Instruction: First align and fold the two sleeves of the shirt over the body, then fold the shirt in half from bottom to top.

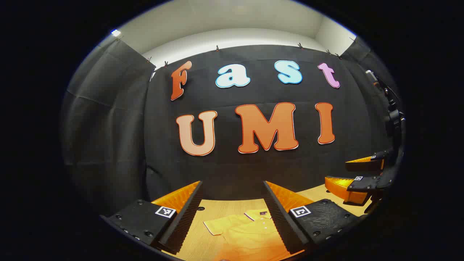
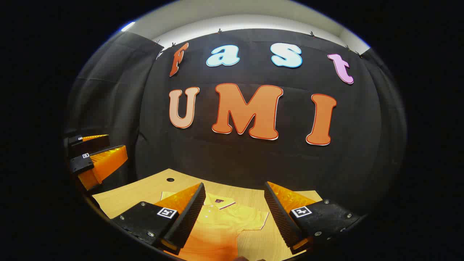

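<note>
The yellow shirt [image 1: 250,232] lies flat on the wooden worktop [image 2: 134,194], collar toward the black cloth wall [image 1: 235,166] and both short sleeves spread out, probably so each sleeve can be reached for the first fold. Above the shirt, the left tool [image 1: 232,210] and right tool [image 2: 233,214] hang wide open, gripping nothing, seemingly poised to descend on the sleeves.

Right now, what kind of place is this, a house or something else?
Probably a recording booth, not a house: black cloth walls clipped up all round, a bare light wooden table, and one yellow short-sleeved polo shirt laid flat on it for folding.
</note>
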The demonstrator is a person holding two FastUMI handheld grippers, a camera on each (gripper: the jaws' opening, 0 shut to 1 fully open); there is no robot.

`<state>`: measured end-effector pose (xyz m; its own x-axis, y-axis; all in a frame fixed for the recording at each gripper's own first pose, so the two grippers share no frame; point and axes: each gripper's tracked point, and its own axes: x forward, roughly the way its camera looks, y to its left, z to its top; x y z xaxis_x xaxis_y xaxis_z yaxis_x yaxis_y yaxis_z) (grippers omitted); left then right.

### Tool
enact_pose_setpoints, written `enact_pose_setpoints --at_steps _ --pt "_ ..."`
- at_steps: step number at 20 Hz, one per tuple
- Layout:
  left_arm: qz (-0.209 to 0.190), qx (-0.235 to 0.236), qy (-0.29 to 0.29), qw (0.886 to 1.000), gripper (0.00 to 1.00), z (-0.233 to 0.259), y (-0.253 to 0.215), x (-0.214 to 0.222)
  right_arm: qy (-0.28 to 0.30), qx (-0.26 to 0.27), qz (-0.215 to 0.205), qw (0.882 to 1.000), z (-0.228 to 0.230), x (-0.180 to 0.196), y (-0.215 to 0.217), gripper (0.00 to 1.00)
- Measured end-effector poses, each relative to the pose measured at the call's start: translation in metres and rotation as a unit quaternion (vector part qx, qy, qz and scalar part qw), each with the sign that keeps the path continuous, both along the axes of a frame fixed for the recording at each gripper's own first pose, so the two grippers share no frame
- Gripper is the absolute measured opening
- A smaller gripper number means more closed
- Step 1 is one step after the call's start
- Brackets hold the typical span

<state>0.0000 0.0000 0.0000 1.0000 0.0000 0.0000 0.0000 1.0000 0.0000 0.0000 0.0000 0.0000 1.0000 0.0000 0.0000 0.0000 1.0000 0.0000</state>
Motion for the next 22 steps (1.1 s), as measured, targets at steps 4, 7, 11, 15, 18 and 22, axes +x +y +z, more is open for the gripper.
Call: enact_pose_setpoints --at_steps 4,7,11,15,18,22 --pt "-0.003 -0.001 -0.001 1.0 0.98 -0.001 0.002 0.001 0.007 0.0 -0.006 1.0 -0.004 -0.002 -0.001 0.99" --pt "-0.005 -0.003 -0.001 1.0 0.98 -0.002 0.003 -0.001 0.012 0.001 -0.007 1.0 -0.005 -0.003 0.001 0.98" --pt "-0.008 -0.003 0.0 1.0 0.98 -0.005 0.009 -0.002 0.016 0.004 -0.005 1.0 -0.005 -0.003 0.01 0.98" --pt "-0.015 -0.003 0.002 1.0 0.98 -0.01 0.016 -0.003 0.034 0.009 -0.009 0.999 -0.014 -0.004 0.019 0.98" --pt "-0.024 0.002 0.0 1.0 0.98 -0.012 0.023 -0.006 0.041 0.009 -0.02 0.999 -0.016 -0.004 0.025 0.99" --pt "-0.043 0.009 -0.002 0.999 0.98 -0.015 0.031 -0.012 0.058 0.009 -0.043 0.997 -0.022 -0.002 0.022 0.99"
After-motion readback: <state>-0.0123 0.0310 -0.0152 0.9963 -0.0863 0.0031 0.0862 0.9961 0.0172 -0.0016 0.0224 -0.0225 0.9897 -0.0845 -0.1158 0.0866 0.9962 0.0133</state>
